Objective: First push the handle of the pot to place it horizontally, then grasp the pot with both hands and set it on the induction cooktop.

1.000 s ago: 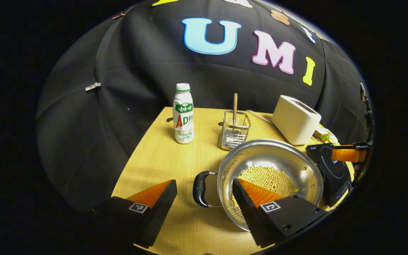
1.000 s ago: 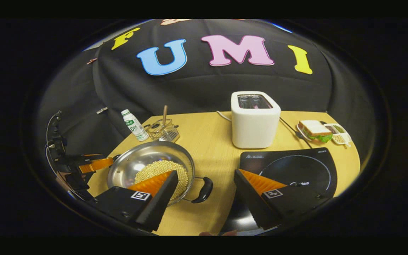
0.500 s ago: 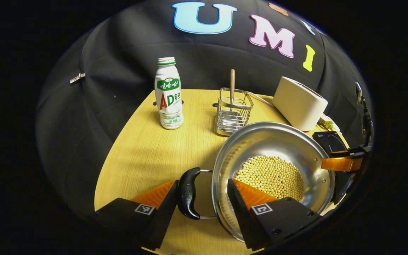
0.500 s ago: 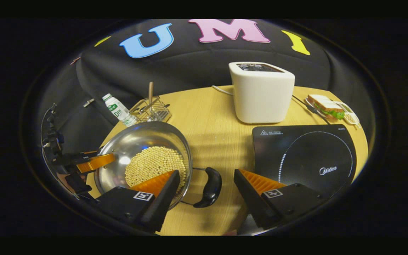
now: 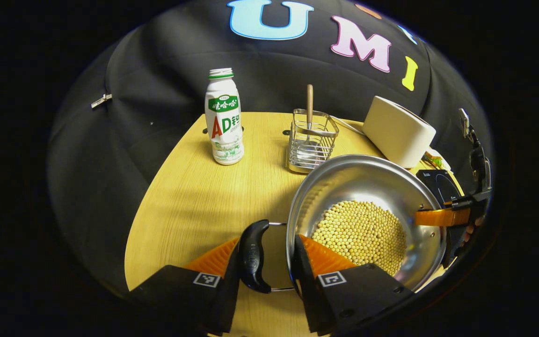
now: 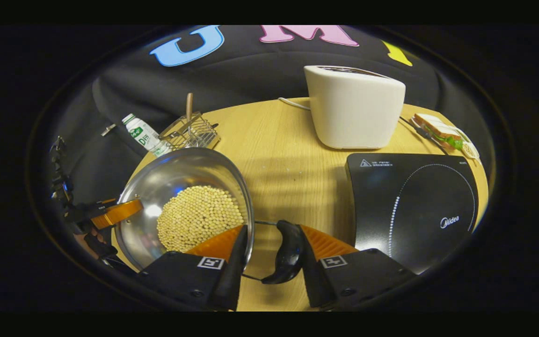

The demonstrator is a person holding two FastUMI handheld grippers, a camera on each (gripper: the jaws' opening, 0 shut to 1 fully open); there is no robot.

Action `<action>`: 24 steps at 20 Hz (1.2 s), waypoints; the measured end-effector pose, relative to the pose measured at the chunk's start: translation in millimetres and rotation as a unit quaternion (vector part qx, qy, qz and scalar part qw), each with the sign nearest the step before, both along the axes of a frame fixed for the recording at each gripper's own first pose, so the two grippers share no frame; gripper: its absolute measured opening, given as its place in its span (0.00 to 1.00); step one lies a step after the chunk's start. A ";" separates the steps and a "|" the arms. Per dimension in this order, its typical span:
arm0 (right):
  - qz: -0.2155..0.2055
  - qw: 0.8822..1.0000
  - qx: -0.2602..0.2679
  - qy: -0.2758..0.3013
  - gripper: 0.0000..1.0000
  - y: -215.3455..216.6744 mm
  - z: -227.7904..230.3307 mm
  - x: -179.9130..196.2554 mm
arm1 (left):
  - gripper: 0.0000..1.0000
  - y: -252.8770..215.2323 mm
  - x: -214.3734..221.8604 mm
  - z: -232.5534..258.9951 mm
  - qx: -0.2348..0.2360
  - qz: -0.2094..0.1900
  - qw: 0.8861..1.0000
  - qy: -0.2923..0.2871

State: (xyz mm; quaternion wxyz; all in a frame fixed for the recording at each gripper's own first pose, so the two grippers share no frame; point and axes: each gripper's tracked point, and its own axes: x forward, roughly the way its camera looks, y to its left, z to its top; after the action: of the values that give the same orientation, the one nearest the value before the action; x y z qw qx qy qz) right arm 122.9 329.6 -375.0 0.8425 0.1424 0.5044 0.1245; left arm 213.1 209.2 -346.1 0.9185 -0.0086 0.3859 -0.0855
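Straddling the pot's [image 5: 365, 213] black left handle [image 5: 252, 256], the left gripper [image 5: 264, 267] has one finger touching it, the other at the rim, not clamped. The right gripper [image 6: 270, 252] likewise brackets the right handle [image 6: 288, 252]. Bean-filled, the pot sits on the table [image 6: 283, 154] beside the induction cooktop [image 6: 414, 201].

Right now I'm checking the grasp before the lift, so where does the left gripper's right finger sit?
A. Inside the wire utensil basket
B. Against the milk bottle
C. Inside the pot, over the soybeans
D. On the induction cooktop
C: in the left gripper view the left gripper straddles the black handle and rim of the pot, its right finger over the soybeans.
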 end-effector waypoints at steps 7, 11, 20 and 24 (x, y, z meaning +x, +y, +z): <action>0.016 1.000 -0.007 -0.008 0.52 -4.1 18.8 -10.1 | 0.55 1.2 -21.4 23.3 0.008 0.017 1.000 -0.006; 0.017 1.000 -0.005 -0.009 0.52 -20.8 46.6 -13.7 | 0.55 -8.9 -33.7 55.1 0.013 0.017 1.000 -0.019; 0.009 0.999 -0.005 -0.045 0.51 -93.6 101.8 -9.2 | 0.54 -73.8 -49.4 112.1 -0.007 0.023 0.999 -0.024; 0.008 0.999 -0.005 -0.042 0.47 -130.7 109.2 -14.6 | 0.55 -108.9 -57.3 127.7 -0.004 0.019 1.000 -0.019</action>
State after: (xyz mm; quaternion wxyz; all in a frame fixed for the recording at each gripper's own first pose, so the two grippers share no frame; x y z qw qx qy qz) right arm 108.3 198.9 -265.8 0.8628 0.1292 0.4698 0.1348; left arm 155.8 100.2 -218.3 0.9271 -0.0183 0.3679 -0.0699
